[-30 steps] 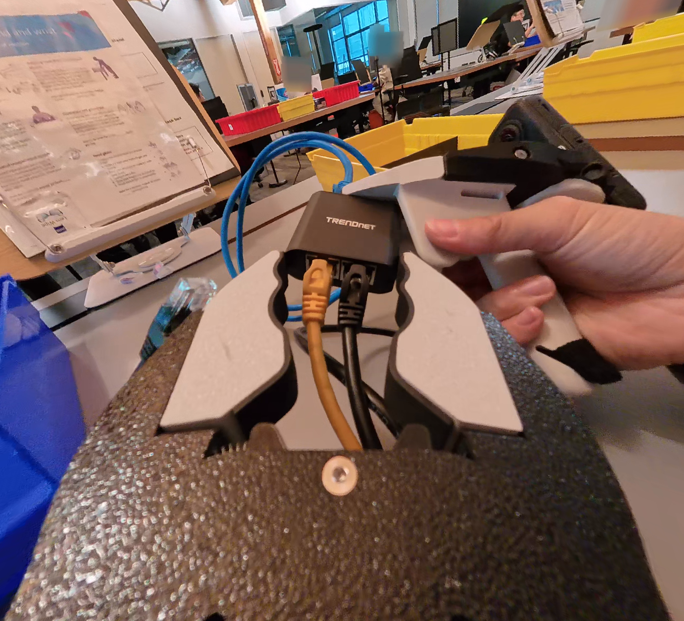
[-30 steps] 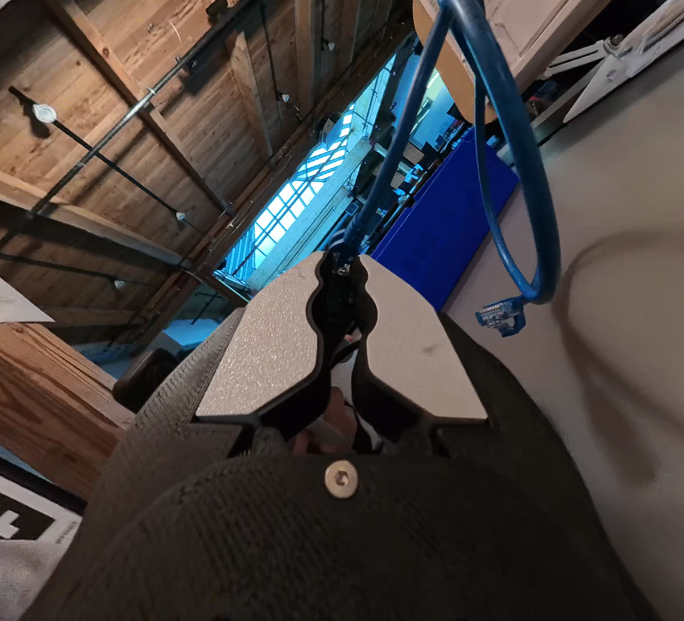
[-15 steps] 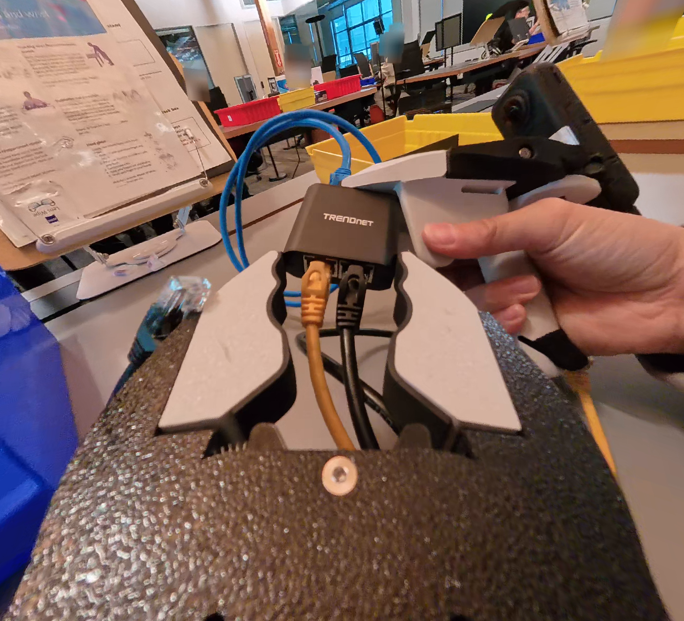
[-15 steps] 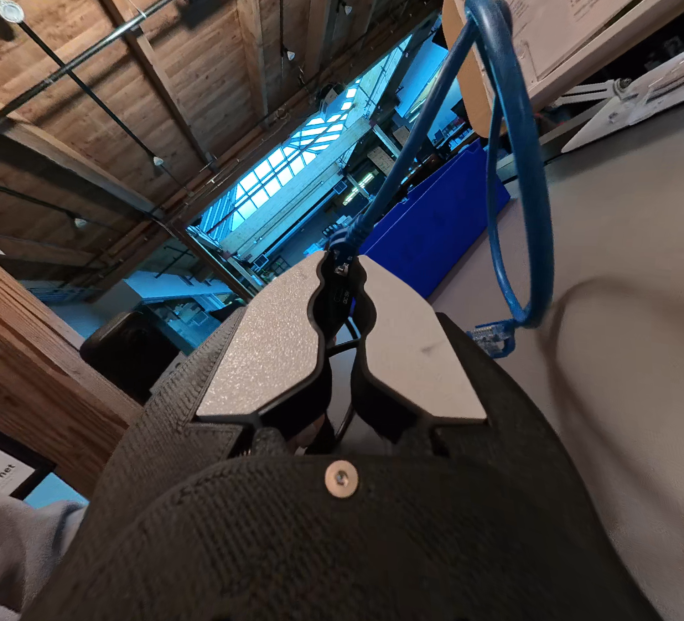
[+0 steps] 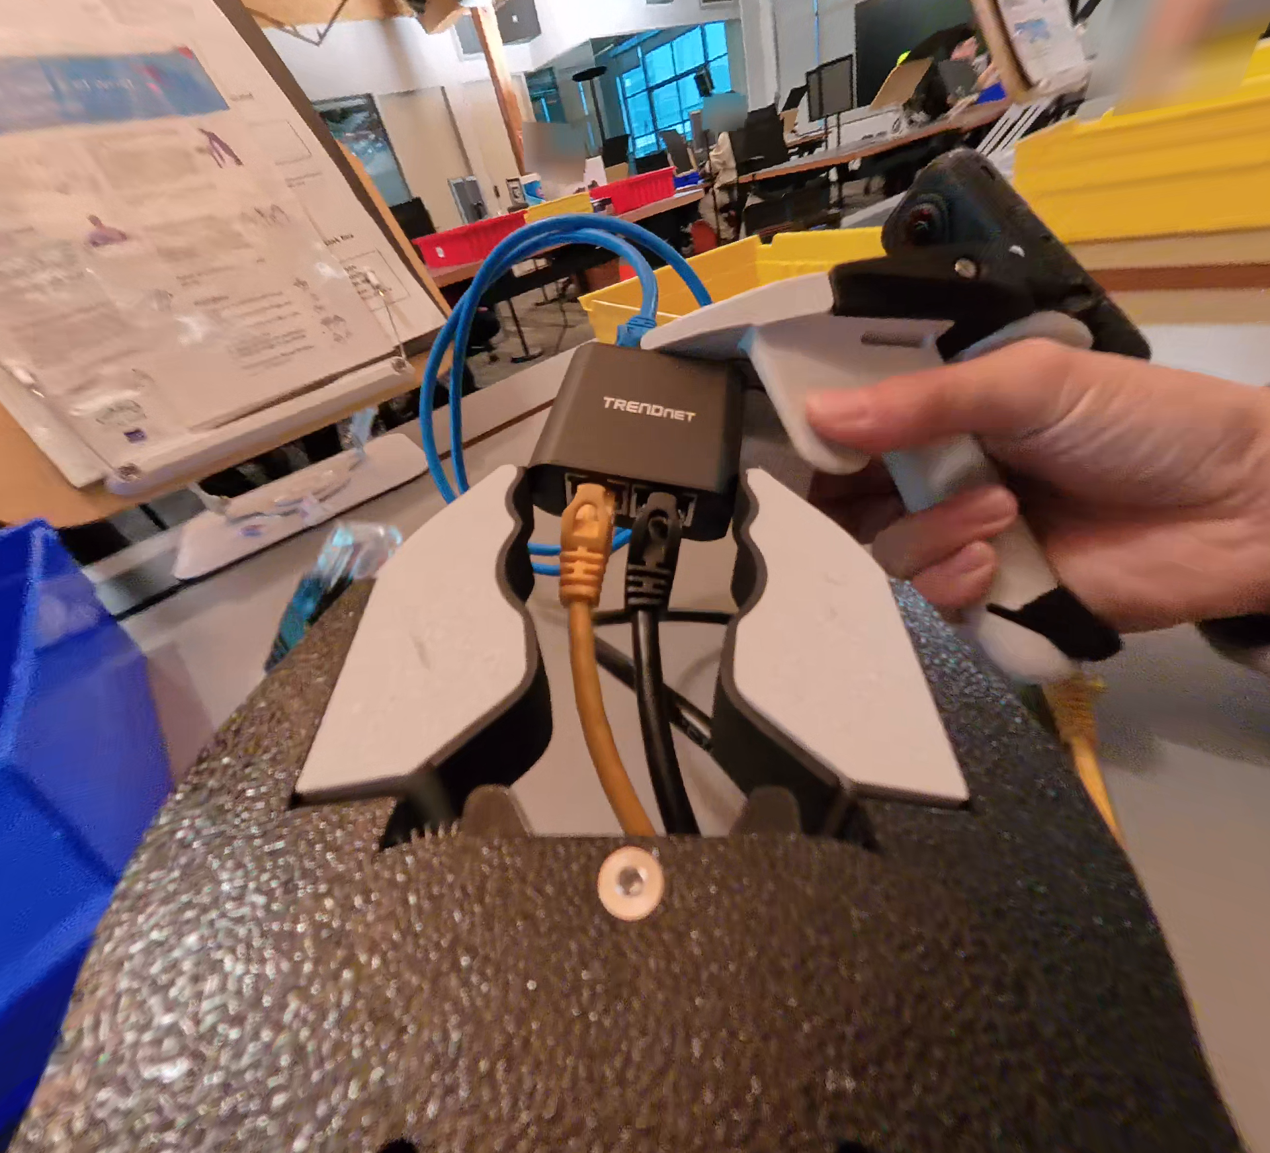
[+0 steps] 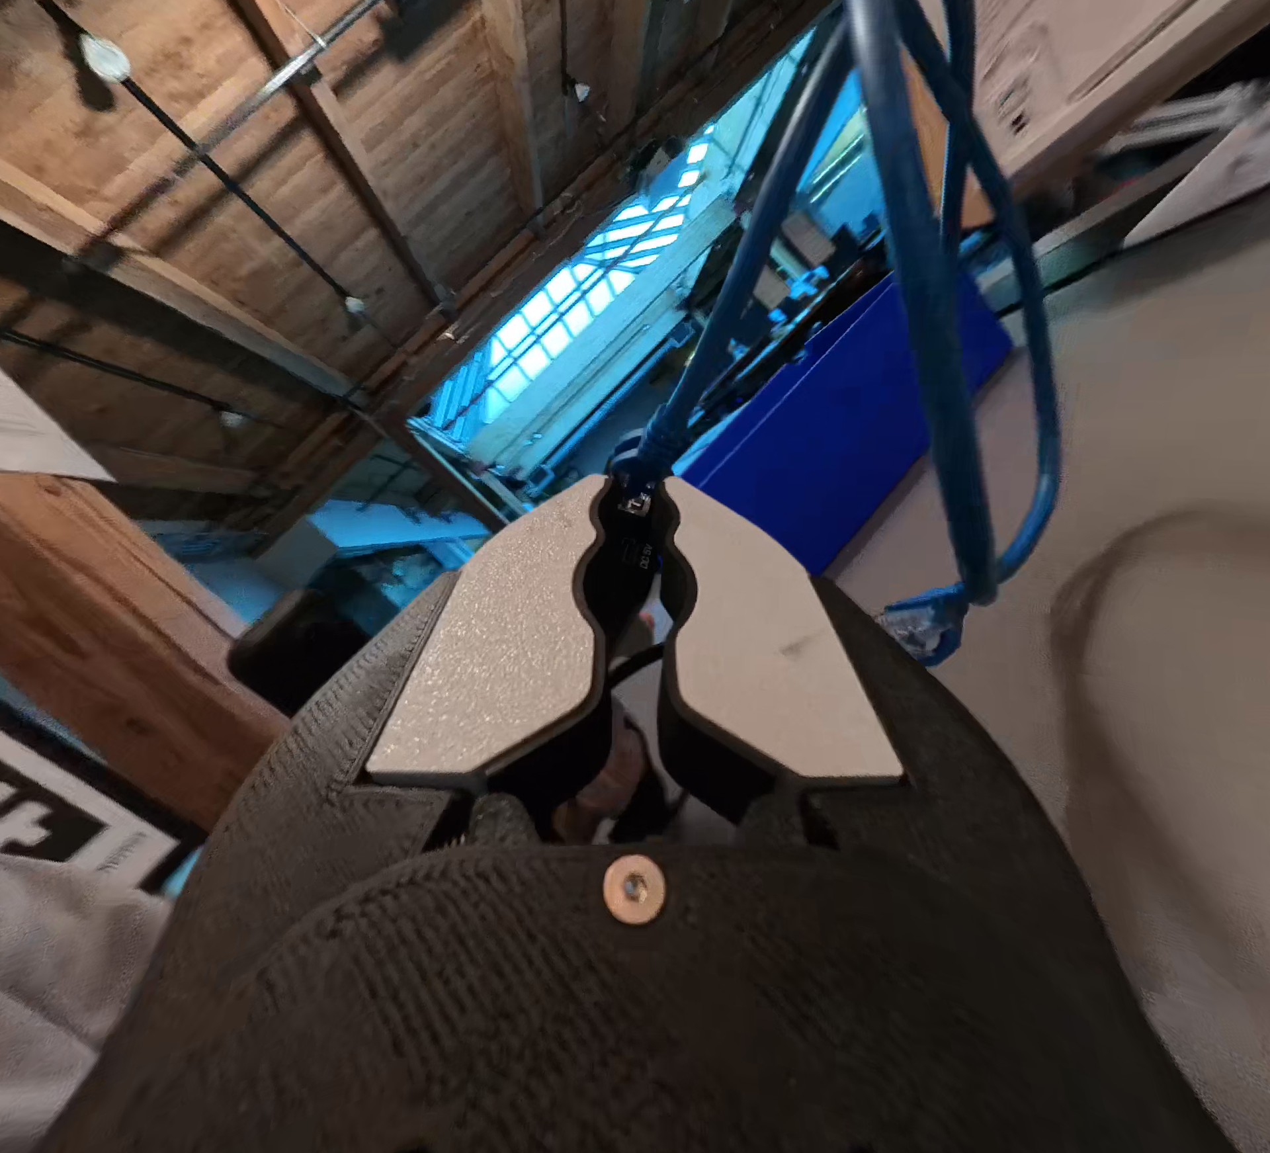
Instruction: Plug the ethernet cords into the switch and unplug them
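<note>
We see the black switch (image 5: 642, 426) lifted off the grey table (image 5: 1196, 845), tilted with its port face toward the left wrist camera. Our left gripper (image 5: 632, 501) has its fingers spread wide, one on each side of the switch's front corners; whether the tips touch the case we cannot tell. An orange ethernet cord (image 5: 584, 577) sits plugged into a left port and a black ethernet cord (image 5: 649, 570) into a port beside it, both running back between the left fingers. Our right gripper (image 6: 636, 501), held by a hand (image 5: 1086, 494), comes in from the right and pinches the rear edge of the switch, one grey finger lying over the top of the case. In the right wrist view its fingers are pressed nearly together on that thin black edge. A blue ethernet cord (image 6: 955, 268) rises from the back of the switch, loops overhead and hangs down, its free plug (image 6: 924, 622) dangling above the table. A blue bin (image 5: 62, 742) stands at the left, yellow bins (image 5: 1141, 178) lie behind, and a tilted instruction board (image 5: 172, 213) leans at upper left.
</note>
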Motion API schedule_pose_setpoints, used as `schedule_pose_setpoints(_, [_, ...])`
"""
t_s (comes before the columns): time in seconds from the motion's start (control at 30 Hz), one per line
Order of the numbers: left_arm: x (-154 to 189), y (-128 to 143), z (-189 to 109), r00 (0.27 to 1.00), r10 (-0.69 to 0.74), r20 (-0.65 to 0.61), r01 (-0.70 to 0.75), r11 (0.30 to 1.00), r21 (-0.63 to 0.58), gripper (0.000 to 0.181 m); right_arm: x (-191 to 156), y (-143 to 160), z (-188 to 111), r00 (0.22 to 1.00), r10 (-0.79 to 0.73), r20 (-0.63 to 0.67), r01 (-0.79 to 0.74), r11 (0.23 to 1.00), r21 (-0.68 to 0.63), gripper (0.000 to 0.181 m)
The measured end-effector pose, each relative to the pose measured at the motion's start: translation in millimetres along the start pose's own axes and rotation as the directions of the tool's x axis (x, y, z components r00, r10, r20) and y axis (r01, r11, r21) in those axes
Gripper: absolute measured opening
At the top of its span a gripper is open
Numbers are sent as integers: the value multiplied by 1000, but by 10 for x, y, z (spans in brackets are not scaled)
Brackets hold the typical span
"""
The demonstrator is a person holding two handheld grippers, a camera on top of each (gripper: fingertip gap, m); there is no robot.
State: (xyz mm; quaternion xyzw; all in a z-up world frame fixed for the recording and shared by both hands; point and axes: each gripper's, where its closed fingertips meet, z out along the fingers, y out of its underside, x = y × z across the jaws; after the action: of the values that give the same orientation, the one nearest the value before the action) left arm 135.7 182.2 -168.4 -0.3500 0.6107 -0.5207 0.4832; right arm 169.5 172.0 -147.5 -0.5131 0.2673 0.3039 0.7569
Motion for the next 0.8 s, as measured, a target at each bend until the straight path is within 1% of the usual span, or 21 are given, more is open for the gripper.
schedule_pose_setpoints(0.1, [-3,-21,8,1000,-1,1,1,1000,-11,55,-1,-23,-4,999,42,-9,-41,997,69,12])
schedule_pose_setpoints(0.17, [-20,-2,3,1000,14,19,-14,1000,-19,55,2,-28,20,996,84,-18,-82,993,87,26])
schedule_pose_setpoints(0.23, [-31,8,1,999,21,30,-20,1000,-24,55,14,-34,23,995,97,-38,-93,991,96,31])
schedule_pose_setpoints(0.33, [-4,17,12,998,59,28,-58,998,-37,55,49,-54,4,984,169,-47,-162,979,124,27])
schedule_pose_setpoints(0.4, [20,11,14,993,111,38,-110,993,-42,55,51,-63,-13,980,195,-27,-189,971,144,16])
schedule_pose_setpoints(0.43, [23,16,16,990,132,45,-129,990,-53,55,63,-58,-19,978,207,-29,-200,968,149,15])
schedule_pose_setpoints(0.53, [16,50,20,993,110,50,-106,992,-69,55,94,-38,-11,973,223,-50,-215,968,131,15])
schedule_pose_setpoints(0.63, [25,50,22,990,130,55,-126,990,-68,55,90,-37,-19,969,243,-42,-236,963,129,14])
schedule_pose_setpoints(0.8, [25,97,30,992,115,48,-110,990,-84,55,124,-14,-20,967,250,-55,-242,963,123,14])
